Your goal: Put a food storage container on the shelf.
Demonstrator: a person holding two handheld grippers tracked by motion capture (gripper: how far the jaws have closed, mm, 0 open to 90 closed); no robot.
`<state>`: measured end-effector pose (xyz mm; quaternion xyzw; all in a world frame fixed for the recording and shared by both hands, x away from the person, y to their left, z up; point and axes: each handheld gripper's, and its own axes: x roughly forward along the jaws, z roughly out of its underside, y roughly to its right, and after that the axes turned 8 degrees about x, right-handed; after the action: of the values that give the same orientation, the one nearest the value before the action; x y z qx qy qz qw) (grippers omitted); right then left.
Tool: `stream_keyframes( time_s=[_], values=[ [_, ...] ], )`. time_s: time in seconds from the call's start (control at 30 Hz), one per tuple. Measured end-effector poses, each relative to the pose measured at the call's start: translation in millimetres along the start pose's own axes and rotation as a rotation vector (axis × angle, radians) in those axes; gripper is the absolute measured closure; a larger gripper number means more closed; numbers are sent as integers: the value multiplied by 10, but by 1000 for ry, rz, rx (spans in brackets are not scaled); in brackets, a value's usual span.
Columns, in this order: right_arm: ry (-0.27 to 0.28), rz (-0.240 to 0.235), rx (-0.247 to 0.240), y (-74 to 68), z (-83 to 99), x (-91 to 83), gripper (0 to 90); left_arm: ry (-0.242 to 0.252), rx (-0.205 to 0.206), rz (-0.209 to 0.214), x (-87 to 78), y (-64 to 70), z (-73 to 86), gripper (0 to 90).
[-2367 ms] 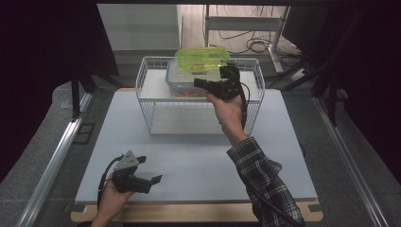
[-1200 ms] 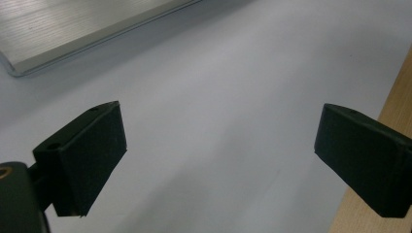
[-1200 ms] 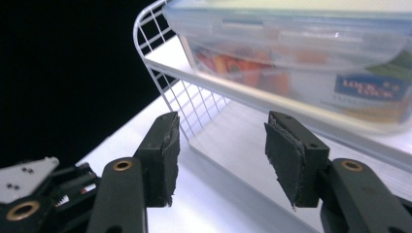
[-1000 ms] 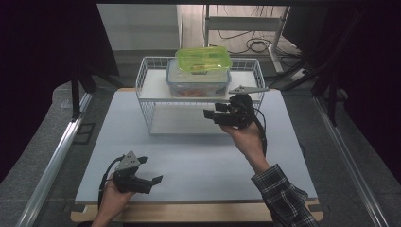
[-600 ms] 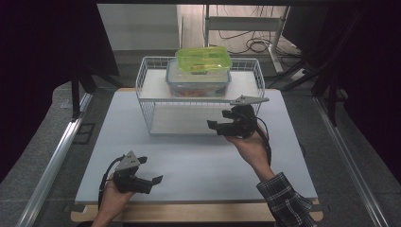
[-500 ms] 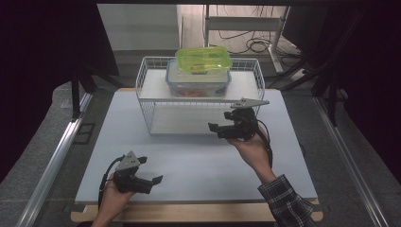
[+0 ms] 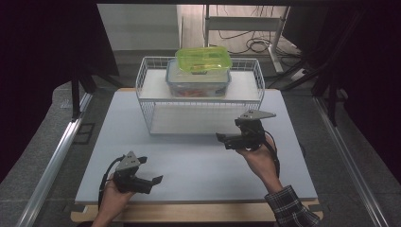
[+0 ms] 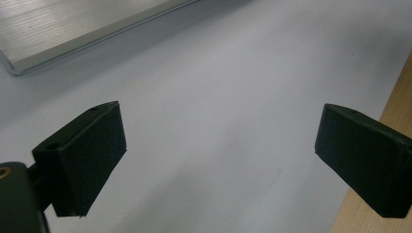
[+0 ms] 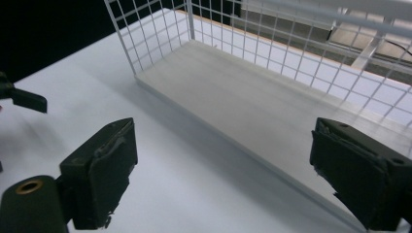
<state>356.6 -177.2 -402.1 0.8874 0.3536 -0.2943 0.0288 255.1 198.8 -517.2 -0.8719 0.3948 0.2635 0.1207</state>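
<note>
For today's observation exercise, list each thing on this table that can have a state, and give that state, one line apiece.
Left tongs: open, empty, low over the table near its front edge.
Right tongs: open, empty, in front of the wire rack.
Green-lidded container: lid on, stacked on the clear container.
Clear container: lid on, on the rack's upper shelf.
Wire rack: upright, lower shelf bare.

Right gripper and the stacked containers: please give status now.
Right gripper open, empty, in front of the wire rack. Left gripper open, empty, near the table's front edge. Green-lidded container sits on the clear container on the rack's upper shelf. Nothing in the way.
</note>
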Motion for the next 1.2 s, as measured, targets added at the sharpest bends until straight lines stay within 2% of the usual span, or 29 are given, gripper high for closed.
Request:
stream_keyframes(
  time_s=[0.27, 0.53, 0.67, 0.87, 1.2],
  values=[
    [-7, 29, -33, 30, 168, -43, 46, -1, -4, 1, 3, 5, 0, 45],
    [-27, 32, -29, 67, 348, -87, 14, -3, -4, 3, 8, 9, 0, 46],
    [-20, 27, -16, 89, 460, -112, 5, -4, -1, 4, 10, 9, 0, 46],
    [-4, 78, -28, 105, 655, -135, 0, -5, 0, 5, 11, 13, -2, 46],
    [-24, 84, -17, 147, 903, -182, 0, -6, 2, 7, 11, 15, -1, 45]
  ],
)
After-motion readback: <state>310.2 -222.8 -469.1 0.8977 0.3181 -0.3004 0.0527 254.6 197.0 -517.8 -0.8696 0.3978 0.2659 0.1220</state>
